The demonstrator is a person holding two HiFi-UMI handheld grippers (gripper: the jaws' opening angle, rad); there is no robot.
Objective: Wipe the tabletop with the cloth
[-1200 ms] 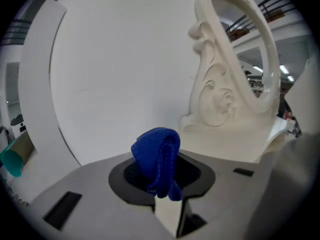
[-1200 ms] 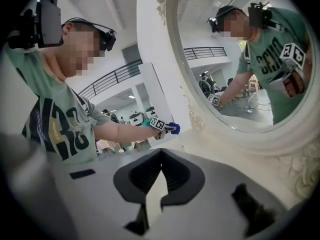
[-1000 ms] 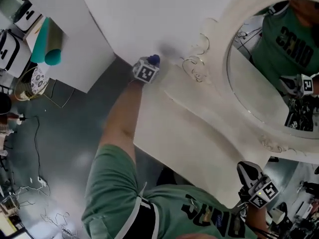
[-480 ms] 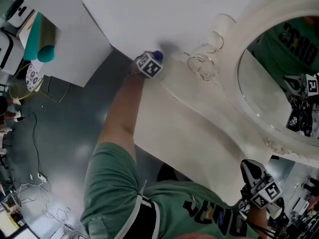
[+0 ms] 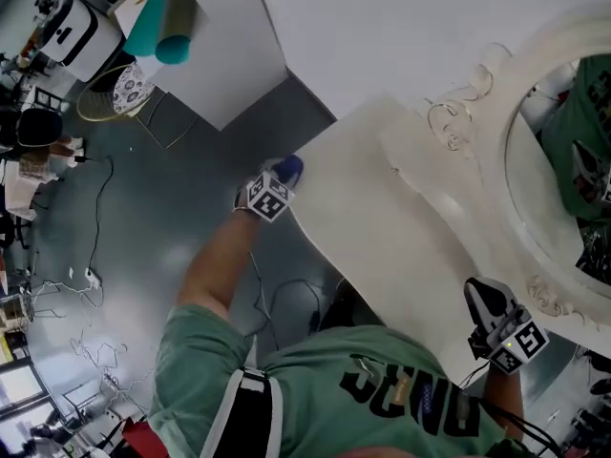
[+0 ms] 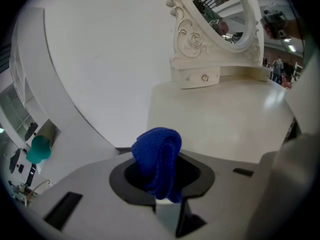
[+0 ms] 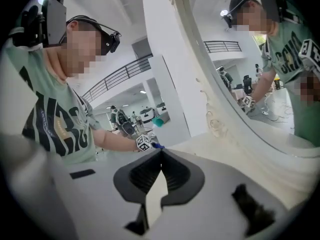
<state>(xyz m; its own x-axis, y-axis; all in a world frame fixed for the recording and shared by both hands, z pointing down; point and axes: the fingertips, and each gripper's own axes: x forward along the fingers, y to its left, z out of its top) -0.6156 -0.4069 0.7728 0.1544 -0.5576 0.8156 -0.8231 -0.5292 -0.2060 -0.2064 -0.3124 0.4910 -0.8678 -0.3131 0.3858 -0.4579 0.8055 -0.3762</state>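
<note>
- While the blue knitted cloth (image 6: 159,160) sits bunched into a thick fold, the left gripper (image 5: 278,181) is clenched on it, with the fold standing up out of the jaws.
- From the head view, that cloth (image 5: 289,169) is at the left front corner of the cream-white table (image 5: 401,246), right by the edge (whether it touches the top I cannot tell).
- From the left gripper view, the table (image 6: 225,129) stretches away beyond the cloth, its surface bare and faintly glossy.
- An oval mirror in an ornate cream carved frame (image 5: 456,127) stands along the table's far edge, its scrolled base (image 6: 196,76) resting on the top.
- The right gripper (image 5: 483,303) hangs at the table's near right edge, well apart from the cloth.
- Its jaws are closed together with nothing between them (the right gripper (image 7: 160,170) view shows the two pads meeting in a thin line).
- A grey floor (image 5: 143,218) lies below the left arm.
</note>
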